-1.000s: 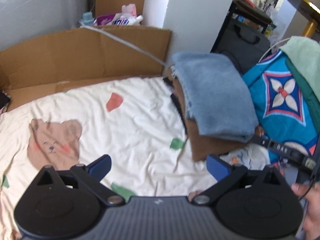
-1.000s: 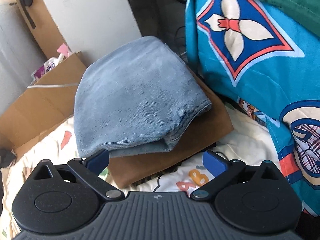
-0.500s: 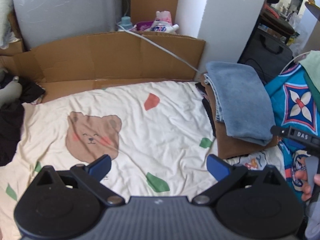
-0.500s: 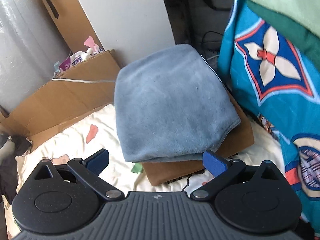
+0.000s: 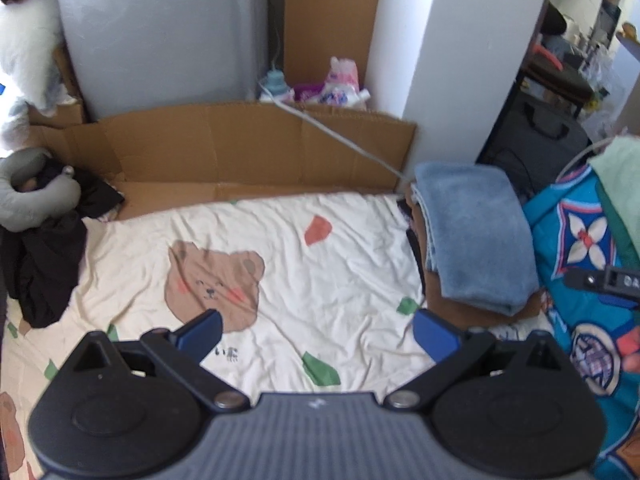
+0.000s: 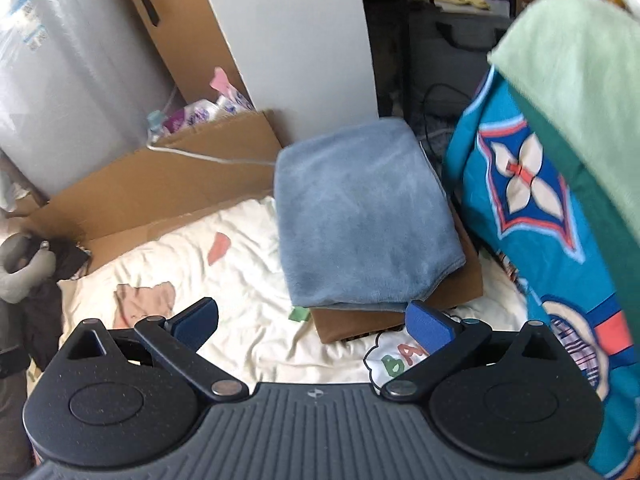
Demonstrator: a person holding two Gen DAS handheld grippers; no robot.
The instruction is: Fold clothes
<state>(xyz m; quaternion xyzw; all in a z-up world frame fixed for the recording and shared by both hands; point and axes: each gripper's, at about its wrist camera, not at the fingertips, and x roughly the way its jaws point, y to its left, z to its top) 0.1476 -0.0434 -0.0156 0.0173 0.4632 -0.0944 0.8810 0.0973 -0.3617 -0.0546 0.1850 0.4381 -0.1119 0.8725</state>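
A cream bed sheet [image 5: 320, 280], wrinkled and printed with a brown bear face and coloured patches, covers the bed. At its right edge lies a folded stack — a blue towel [image 5: 476, 236] on a brown folded cloth [image 6: 400, 320]. A black garment [image 5: 44, 256] sprawls over the left edge, with flattened cardboard [image 5: 248, 148] along the far side.

The cream bear-print sheet [image 5: 280, 280] lies bare across its middle. Along its far edge stands a cardboard wall [image 5: 240, 144]. On its right edge sits a folded blue towel [image 5: 476, 236] atop brown cloth; dark clothes [image 5: 44, 256] crowd its left edge.
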